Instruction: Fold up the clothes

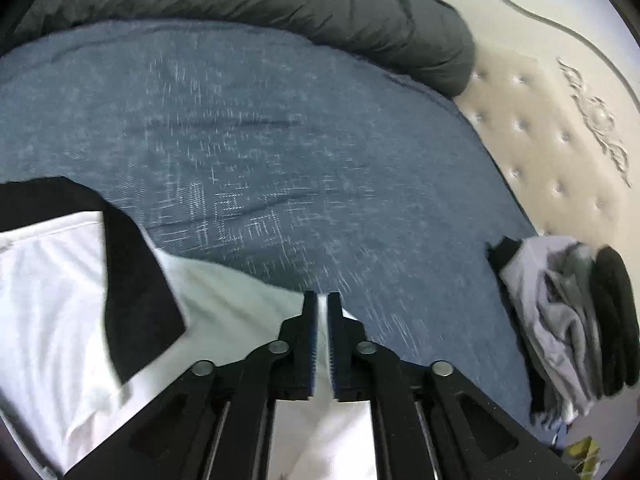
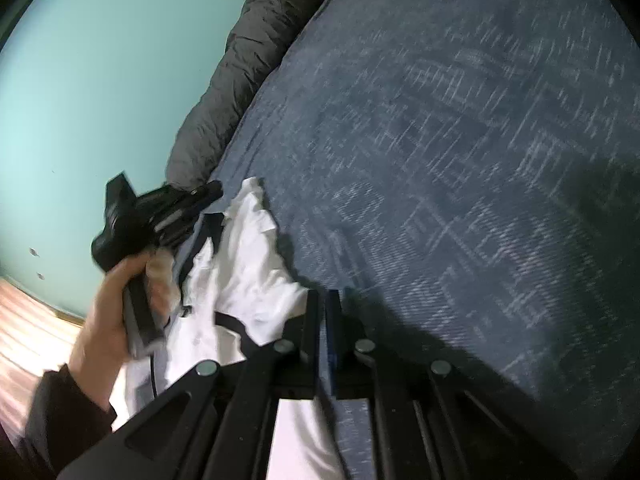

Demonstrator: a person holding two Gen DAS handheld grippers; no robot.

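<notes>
Cloth control matters: right tongs (image 2: 323, 300) closed, seemingly on the white shirt (image 2: 248, 256); left tongs (image 1: 322, 304) slightly parted, empty. Lay it flat on the bed (image 1: 280, 140).

White shirt (image 1: 52, 280) — black-trimmed, rumpled on blue bedspread (image 1: 280, 140).

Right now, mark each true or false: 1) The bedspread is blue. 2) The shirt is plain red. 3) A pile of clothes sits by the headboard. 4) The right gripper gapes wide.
1) True: the bedspread is blue.
2) False: the shirt is white with black trim.
3) True: a pile of clothes lies beside the tufted headboard.
4) False: the right gripper is shut.
</notes>
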